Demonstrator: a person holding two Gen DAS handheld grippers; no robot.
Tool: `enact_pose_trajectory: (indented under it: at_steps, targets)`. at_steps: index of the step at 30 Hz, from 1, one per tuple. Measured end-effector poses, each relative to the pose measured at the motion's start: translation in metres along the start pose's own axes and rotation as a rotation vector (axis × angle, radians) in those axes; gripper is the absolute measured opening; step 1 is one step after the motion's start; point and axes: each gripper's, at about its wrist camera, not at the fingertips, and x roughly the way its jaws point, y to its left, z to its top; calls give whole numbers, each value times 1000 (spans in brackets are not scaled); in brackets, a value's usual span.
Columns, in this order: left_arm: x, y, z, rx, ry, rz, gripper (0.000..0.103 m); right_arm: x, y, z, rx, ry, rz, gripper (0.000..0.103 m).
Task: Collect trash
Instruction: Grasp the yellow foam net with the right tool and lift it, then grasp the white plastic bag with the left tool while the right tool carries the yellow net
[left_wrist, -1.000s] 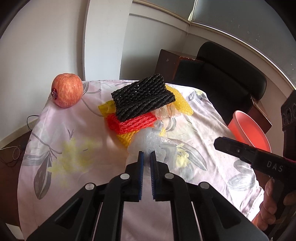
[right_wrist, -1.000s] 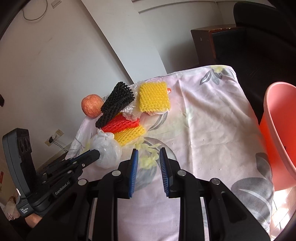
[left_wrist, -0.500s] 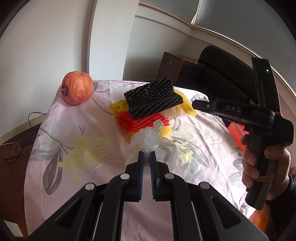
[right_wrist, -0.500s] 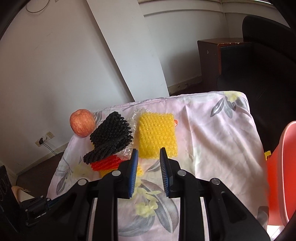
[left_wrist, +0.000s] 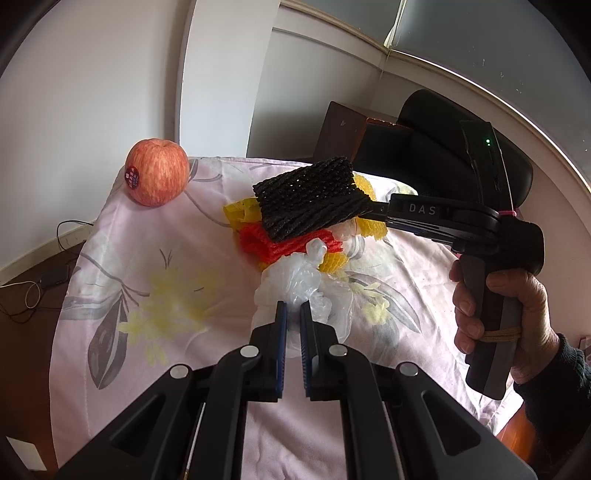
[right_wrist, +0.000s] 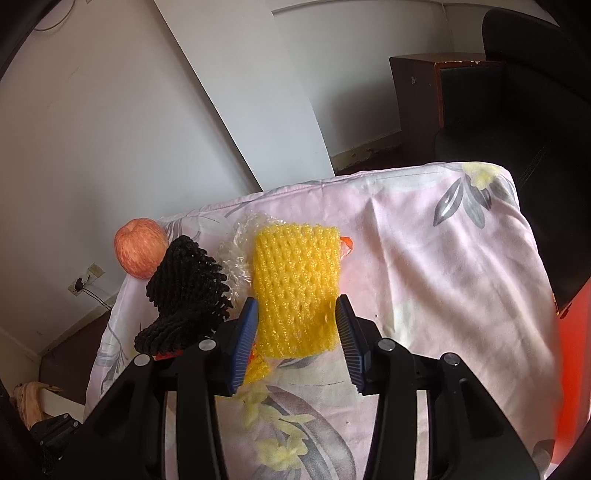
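My left gripper (left_wrist: 292, 310) is shut on a crumpled clear plastic bag (left_wrist: 295, 280) lying on the pink flowered cloth (left_wrist: 147, 295). Just beyond the bag is a pile of foam fruit nets: a black net (left_wrist: 310, 201) on top, a red net (left_wrist: 266, 243) under it, and yellow ones. In the right wrist view my right gripper (right_wrist: 295, 301) straddles a yellow foam net (right_wrist: 295, 280). Its jaws are opening and the pads stand at the net's two side edges without pressing. The black net (right_wrist: 184, 288) lies to its left.
An apple (left_wrist: 157, 176) sits at the table's far left corner. Clear bubble wrap (right_wrist: 236, 251) lies behind the nets. An orange-red bin (right_wrist: 572, 369) stands off the table's right edge, and a black chair (right_wrist: 517, 92) beyond. A hand (left_wrist: 498, 314) holds the right gripper's handle.
The right gripper came in from the right over the table up to the foam pile, and its jaws widened around the yellow net. The left gripper stayed shut on the bag.
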Motion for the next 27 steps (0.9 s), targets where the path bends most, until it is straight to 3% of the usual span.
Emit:
enact_pose_trajectory:
  at_steps: [6, 27]
  targets:
    - [-1, -4, 0, 10, -4, -3, 6, -11, 1, -7, -16, -25, 3, 20]
    - [-4, -42, -3, 68, -12, -26, 6, -103, -31, -70, 62, -84, 21, 19]
